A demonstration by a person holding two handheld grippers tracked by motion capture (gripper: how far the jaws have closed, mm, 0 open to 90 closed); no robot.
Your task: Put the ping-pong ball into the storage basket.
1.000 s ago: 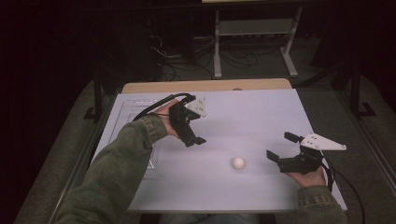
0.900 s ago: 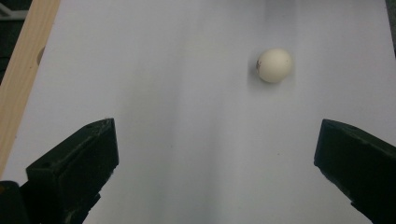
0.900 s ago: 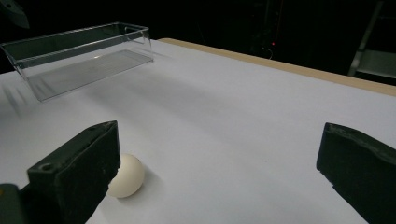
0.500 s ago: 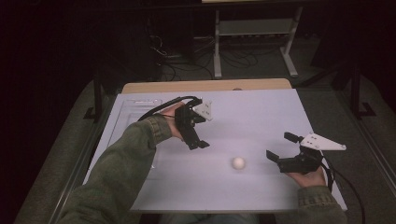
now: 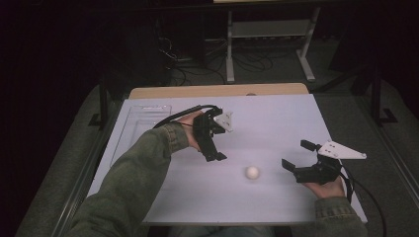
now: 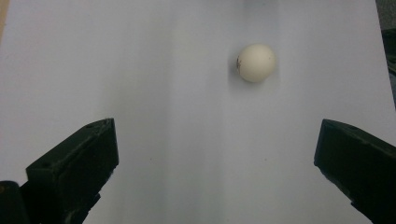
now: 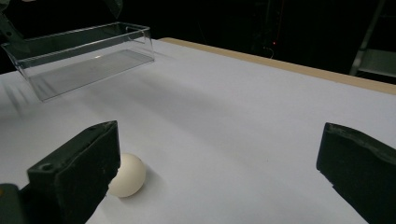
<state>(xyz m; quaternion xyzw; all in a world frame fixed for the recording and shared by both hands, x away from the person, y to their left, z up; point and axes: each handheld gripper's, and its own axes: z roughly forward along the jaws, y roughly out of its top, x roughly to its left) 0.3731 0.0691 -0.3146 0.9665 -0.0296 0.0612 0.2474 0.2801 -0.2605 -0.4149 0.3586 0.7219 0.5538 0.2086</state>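
Reaching for the ball near the table's front edge, I should centre my wide-apart left claw over it; right claw is apart too.

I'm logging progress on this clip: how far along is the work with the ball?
Early stage. Nothing looks done yet: the white ball lies free on the table, and the clear tray holds nothing. In hand: the left gripper hovers open, aimed at the ball, while the right gripper waits open beside it. Left, probably: grasping the ball and carrying it, perhaps to the tray.
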